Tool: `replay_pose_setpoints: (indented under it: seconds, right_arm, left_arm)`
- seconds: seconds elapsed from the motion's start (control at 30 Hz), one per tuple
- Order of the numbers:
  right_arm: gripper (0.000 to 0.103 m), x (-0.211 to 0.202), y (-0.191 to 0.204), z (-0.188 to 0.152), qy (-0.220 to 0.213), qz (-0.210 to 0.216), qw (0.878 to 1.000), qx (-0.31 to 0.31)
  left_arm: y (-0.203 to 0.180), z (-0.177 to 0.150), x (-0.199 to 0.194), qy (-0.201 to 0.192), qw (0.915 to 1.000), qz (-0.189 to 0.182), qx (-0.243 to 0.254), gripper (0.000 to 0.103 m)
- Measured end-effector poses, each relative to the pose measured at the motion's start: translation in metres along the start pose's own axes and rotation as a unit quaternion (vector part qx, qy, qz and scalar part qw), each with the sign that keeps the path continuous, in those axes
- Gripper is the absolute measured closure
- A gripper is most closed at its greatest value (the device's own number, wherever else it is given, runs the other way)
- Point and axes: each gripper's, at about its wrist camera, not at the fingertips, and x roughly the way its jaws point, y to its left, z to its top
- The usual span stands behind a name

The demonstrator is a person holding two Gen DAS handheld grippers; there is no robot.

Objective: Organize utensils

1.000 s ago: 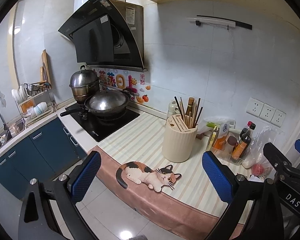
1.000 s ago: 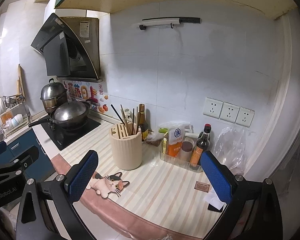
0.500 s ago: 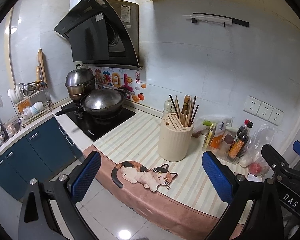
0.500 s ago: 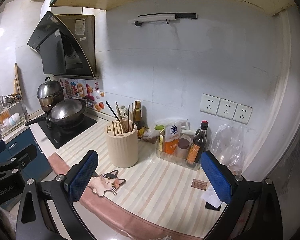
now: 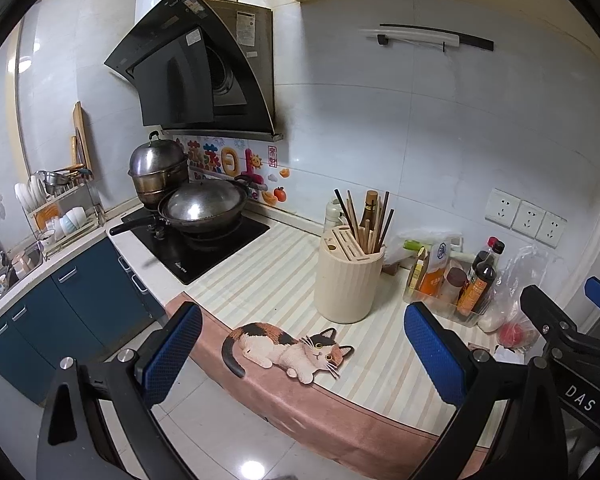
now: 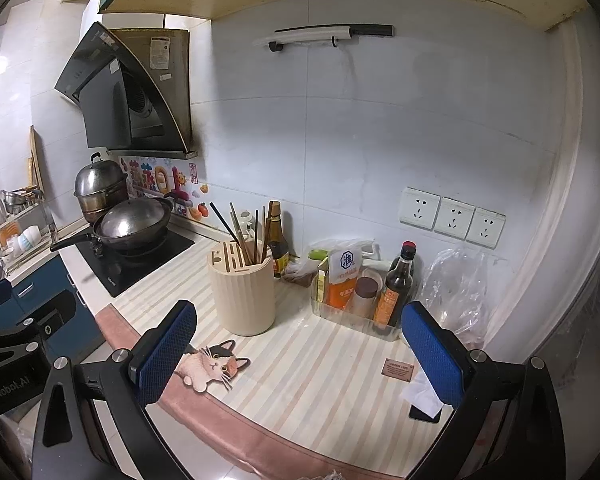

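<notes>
A cream ribbed utensil holder [image 5: 349, 280] [image 6: 244, 290] stands on the striped counter, with several chopsticks [image 5: 366, 220] [image 6: 246, 230] sticking out of its top. My left gripper [image 5: 304, 354] is open and empty, held off the counter's front edge, short of the holder. My right gripper [image 6: 298, 350] is open too, nothing between its blue pads, hovering over the counter in front of the holder. The right gripper's body [image 5: 568, 344] shows at the right of the left wrist view.
A wok [image 5: 202, 208] and steel pot [image 5: 158, 172] sit on the black cooktop [image 5: 192, 244] at left. A clear tray of sauce bottles [image 6: 364, 296] and a plastic bag [image 6: 456, 284] stand right of the holder. A cat picture [image 5: 288, 346] decorates the counter mat. Dish rack [image 5: 58, 212] far left.
Both grippers have drifted slightly, so the holder and counter sit a little differently in view. Both stay open and empty.
</notes>
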Motion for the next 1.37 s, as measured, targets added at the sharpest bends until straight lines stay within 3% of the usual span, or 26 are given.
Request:
replay_pose_setpoints:
  seconds: [1.37]
  right_arm:
    - [0.000,0.0071,0.0030,0.0024,0.007,0.009,1.000,-0.010]
  left_arm:
    - [0.0081,-0.0069,0.0044,0.005,0.9999,-0.004,-0.010,0.000]
